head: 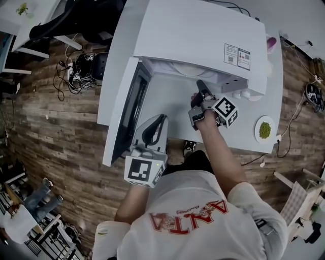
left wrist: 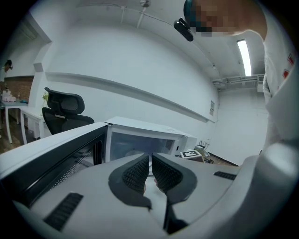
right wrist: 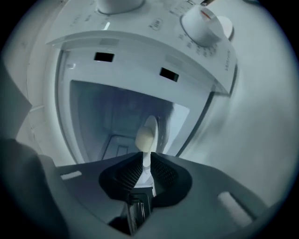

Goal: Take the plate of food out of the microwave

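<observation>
My right claw (right wrist: 147, 161) has its jaws narrowly apart at the microwave (right wrist: 140, 60) mouth, with the plate (right wrist: 150, 122) edge beyond. My left claw (left wrist: 150, 161) is closed and empty.

microwave (head: 198, 35) casing: smooth white, slight sheen | microwave door (head: 129, 101) window: dark, glossy | floor (head: 56, 137): brown wood planks, rough grain | left gripper (left wrist: 150, 159) shell: matt grey plastic | pads (left wrist: 135, 175): black, ribbed, rubbery | T-shirt (head: 188, 223): white cloth

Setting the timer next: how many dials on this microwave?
2, both on the microwave control panel: red-marked dial and, beside it, cropped dial. More may be hidden.
</observation>
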Demonstrator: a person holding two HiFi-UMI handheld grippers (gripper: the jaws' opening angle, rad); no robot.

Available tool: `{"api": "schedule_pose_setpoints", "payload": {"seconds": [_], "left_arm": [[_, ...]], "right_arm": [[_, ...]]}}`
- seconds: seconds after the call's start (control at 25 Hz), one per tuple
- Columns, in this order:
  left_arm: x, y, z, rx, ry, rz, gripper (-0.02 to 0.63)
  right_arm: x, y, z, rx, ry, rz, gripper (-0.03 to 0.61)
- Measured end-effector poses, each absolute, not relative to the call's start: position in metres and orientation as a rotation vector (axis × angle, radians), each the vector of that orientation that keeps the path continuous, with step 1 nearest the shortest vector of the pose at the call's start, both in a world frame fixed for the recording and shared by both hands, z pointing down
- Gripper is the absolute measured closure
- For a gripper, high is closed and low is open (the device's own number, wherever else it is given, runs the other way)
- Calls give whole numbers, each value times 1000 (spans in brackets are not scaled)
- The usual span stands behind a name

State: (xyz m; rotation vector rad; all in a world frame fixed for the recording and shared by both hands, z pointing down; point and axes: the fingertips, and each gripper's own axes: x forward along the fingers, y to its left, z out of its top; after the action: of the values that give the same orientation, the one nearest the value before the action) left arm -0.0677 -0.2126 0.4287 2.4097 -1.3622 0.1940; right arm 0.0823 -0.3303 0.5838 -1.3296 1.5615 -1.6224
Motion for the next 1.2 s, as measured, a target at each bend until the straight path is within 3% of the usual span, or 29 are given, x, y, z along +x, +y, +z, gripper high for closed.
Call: {"api": "schedule_pose_setpoints", "payload": {"seconds": [1.2], "left_arm": [[-62,-215,440,2435,-1268,220,588]], "right_arm": [[82,-360,610,-1379,1386,-1657,561]]}}
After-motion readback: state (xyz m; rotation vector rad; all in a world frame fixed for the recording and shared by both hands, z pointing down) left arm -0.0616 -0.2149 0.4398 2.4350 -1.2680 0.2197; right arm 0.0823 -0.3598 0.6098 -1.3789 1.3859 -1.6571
